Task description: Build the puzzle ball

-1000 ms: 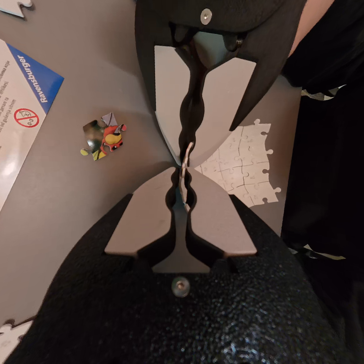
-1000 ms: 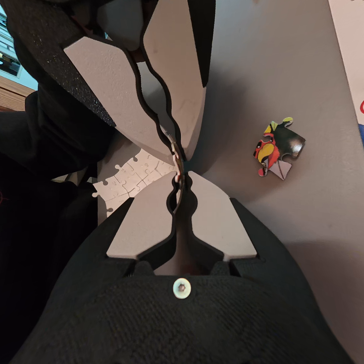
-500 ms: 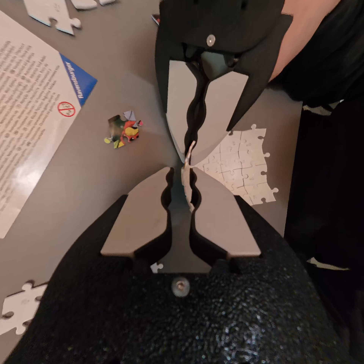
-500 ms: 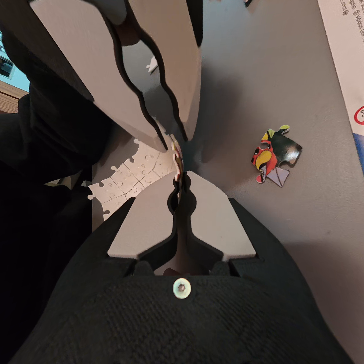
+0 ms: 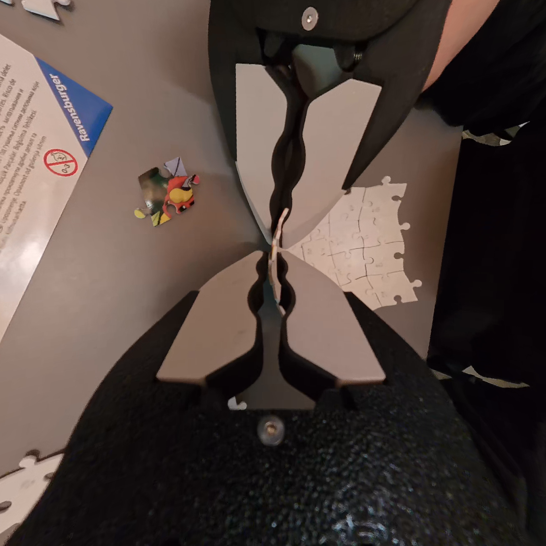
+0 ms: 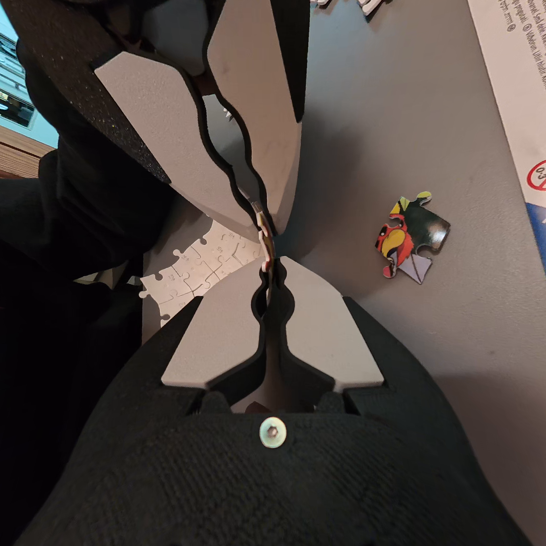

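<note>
L gripper [image 5: 273,260] closed tip-to-tip on a thin puzzle piece [image 5: 276,236] held edge-on above the grey table [image 5: 103,280]; R gripper [image 6: 270,266] opposite, likewise pinched shut on the same piece or a joined one, can't tell which; tips of both nearly touching. Below, just beside the tips, a joined patch of face-down white pieces [image 5: 366,245] at the table edge; farther off a loose colourful two-piece bit [image 5: 165,195] face up; beyond it a printed leaflet [image 5: 26,165]; more white pieces [image 5: 17,484] near the view's edges.
</note>
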`<action>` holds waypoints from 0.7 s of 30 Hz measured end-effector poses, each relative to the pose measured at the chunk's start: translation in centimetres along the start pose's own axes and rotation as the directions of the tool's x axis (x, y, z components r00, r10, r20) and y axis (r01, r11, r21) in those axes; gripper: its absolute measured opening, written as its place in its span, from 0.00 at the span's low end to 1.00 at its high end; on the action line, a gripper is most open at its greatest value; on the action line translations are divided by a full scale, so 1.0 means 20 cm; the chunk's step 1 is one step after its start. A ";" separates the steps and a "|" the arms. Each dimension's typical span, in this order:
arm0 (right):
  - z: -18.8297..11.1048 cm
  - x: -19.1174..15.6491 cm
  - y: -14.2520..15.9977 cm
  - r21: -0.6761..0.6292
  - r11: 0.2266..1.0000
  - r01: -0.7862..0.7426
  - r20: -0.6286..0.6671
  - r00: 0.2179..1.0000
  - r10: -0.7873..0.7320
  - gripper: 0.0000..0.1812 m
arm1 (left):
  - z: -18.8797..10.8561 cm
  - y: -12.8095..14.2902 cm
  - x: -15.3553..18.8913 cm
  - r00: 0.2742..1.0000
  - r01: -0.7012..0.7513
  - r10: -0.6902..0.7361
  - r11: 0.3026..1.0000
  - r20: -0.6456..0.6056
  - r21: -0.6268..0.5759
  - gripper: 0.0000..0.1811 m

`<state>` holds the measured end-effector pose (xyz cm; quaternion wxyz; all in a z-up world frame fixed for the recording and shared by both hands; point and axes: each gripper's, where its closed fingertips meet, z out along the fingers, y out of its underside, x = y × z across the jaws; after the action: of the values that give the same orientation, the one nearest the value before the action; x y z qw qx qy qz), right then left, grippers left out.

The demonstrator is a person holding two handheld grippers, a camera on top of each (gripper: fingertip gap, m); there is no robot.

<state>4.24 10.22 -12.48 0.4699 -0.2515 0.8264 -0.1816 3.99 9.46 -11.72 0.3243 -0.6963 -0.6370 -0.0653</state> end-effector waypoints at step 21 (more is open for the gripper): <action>-0.01 0.02 -0.02 0.032 0.999 0.008 -0.017 1.000 -0.008 0.02 | -0.02 -0.05 -0.02 0.996 0.065 -0.067 0.997 0.055 0.037 0.13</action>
<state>4.03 9.70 -12.37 0.4663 -0.2456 0.8262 -0.1989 3.15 8.88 -11.29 0.3162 -0.6708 -0.6693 -0.0453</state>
